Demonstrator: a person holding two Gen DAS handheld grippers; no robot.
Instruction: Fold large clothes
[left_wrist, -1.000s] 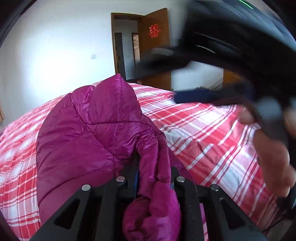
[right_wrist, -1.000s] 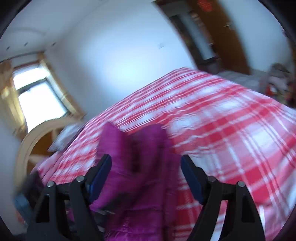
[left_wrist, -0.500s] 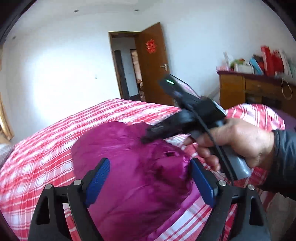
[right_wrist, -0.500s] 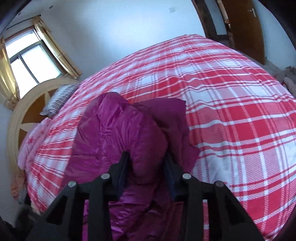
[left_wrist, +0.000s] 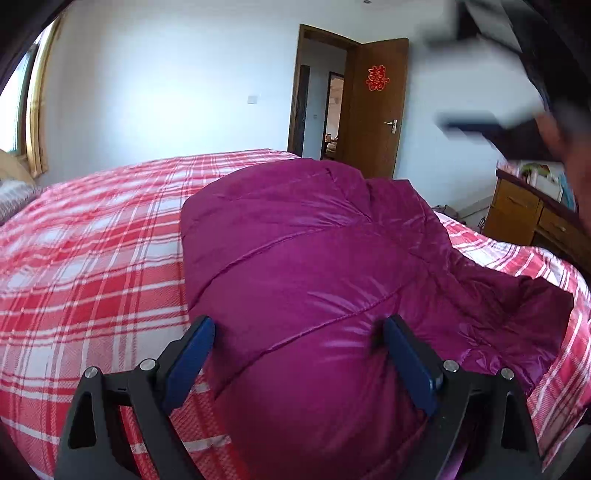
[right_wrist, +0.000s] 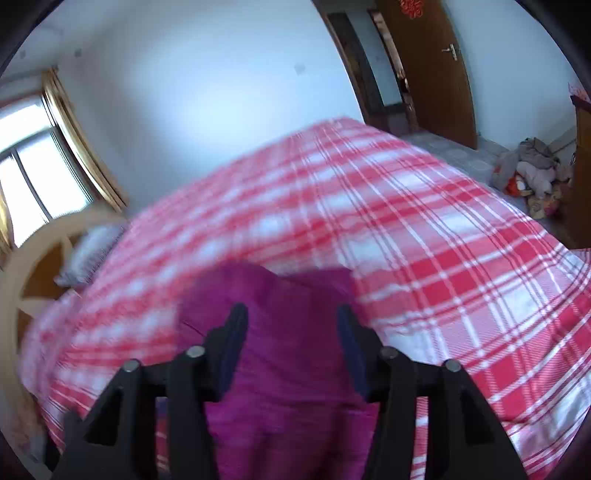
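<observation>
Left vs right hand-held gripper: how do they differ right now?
The left hand-held gripper stands wider than the right hand-held gripper; both sets of jaws are opening. The left view is sharp, with the purple down jacket filling it; the right view is motion-blurred, the jacket low in frame. Shared: blue pads, jacket between the fingers, neither gripping it.

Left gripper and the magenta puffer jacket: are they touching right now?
Cannot tell. In the left wrist view the left gripper has its jaws opening, astride the jacket; the right pad overlaps the fabric, but neither contact nor gap shows plainly.
</observation>
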